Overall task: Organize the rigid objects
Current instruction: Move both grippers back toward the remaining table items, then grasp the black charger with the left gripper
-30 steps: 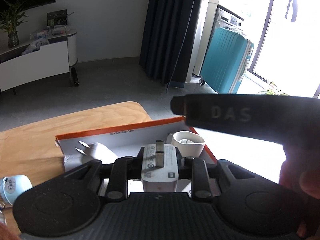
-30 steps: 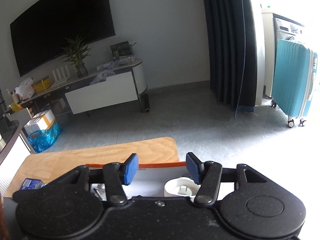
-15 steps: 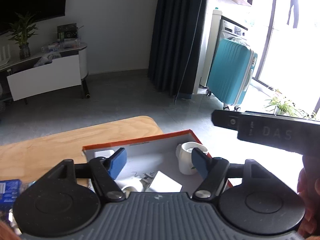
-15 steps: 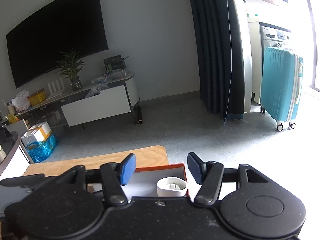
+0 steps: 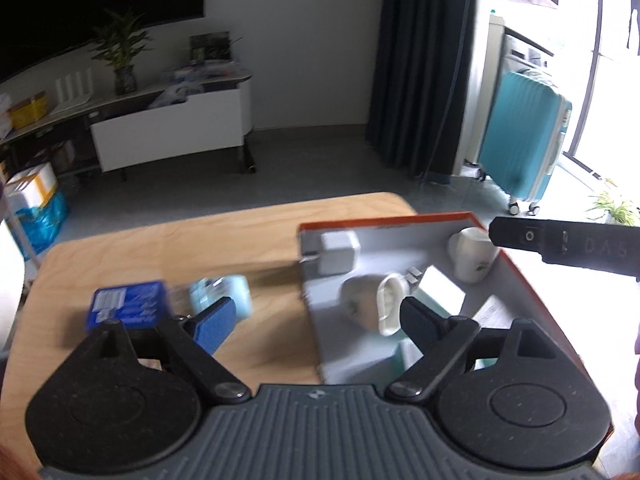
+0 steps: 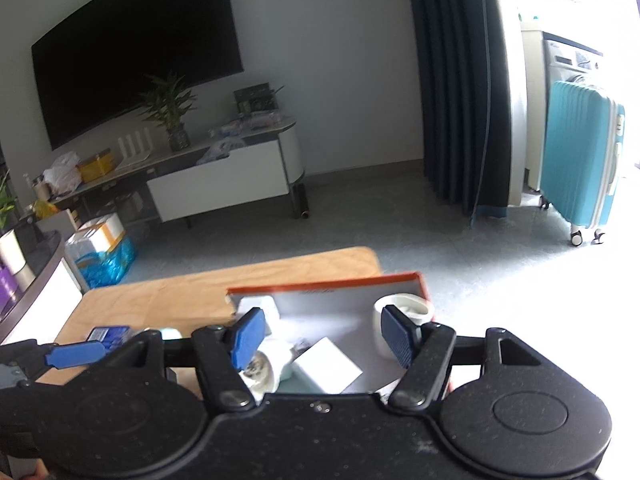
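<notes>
Orange-edged box [image 5: 520, 272] on the wooden table [image 5: 180, 256] already holds a white adapter [image 5: 339, 252], a white cup [image 5: 472, 258] and other white pieces, while a blue packet [image 5: 128, 307] and a pale blue object [image 5: 224, 292] lie outside, just beside its left wall. Left gripper [image 5: 314, 318] has just been opening and its jaws stand wide with nothing between them; the right gripper [image 6: 324, 334] has also just been opening, half wide and empty above the box. I judge one item is just dropped and the next move calls for picking a blue one; only "DAS" is readable, on the right tool.

The box [image 5: 400, 227] is sitting on the tabletop's [image 5: 180, 252] right; a cup [image 5: 472, 256] is standing inside, far right; a packet [image 5: 128, 306] is lying left.
</notes>
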`<state>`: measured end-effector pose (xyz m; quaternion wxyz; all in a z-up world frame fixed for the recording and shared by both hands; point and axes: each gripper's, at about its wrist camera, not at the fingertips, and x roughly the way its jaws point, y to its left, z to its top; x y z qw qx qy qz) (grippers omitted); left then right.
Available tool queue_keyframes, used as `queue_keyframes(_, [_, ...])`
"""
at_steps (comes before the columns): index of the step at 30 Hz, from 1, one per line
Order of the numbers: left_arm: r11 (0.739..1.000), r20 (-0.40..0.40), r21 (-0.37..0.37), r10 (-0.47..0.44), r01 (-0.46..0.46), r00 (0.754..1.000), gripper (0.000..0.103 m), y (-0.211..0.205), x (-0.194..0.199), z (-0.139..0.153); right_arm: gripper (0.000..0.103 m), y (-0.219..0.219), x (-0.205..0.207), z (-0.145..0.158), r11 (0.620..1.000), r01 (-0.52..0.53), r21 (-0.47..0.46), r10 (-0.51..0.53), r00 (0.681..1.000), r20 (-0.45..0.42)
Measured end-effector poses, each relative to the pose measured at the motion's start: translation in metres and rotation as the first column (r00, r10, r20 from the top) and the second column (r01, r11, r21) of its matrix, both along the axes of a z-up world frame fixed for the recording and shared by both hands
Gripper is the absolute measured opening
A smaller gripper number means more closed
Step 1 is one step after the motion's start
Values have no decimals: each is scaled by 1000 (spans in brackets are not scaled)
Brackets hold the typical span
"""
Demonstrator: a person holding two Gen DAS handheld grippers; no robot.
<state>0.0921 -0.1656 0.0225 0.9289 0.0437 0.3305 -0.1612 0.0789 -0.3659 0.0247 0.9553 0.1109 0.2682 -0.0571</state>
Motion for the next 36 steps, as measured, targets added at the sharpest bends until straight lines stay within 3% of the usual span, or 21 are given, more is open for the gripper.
queue_keyframes(7, [990, -23, 20, 142, -142, 990, 97, 61, -5, -13, 78, 51, 5, -13, 996, -94, 3, 94, 995, -36])
queue_keyframes(17, [938, -121, 21, 345, -345, 931, 98, 156, 13, -43, 78, 98, 13, -27, 982, -188, 8, 188, 980, -67])
queue_keyframes(26, [953, -178, -27, 292, -302, 940, 98, 158, 39, -63, 78, 117, 25, -37, 976, -218, 4, 217, 972, -92])
queue_keyframes(29, [954, -174, -8, 293, -299, 940, 96, 149, 45, -69, 78, 118, 29, -42, 976, -216, 9, 216, 971, -101])
queue_keyframes(35, [952, -131, 38, 307, -305, 943, 89, 153, 55, -76, 78, 119, 35, -46, 975, -221, 4, 220, 969, -109])
queue_keyframes(36, [950, -119, 39, 311, -308, 943, 82, 155, 55, -75, 78, 119, 37, -48, 976, -219, 7, 219, 970, -110])
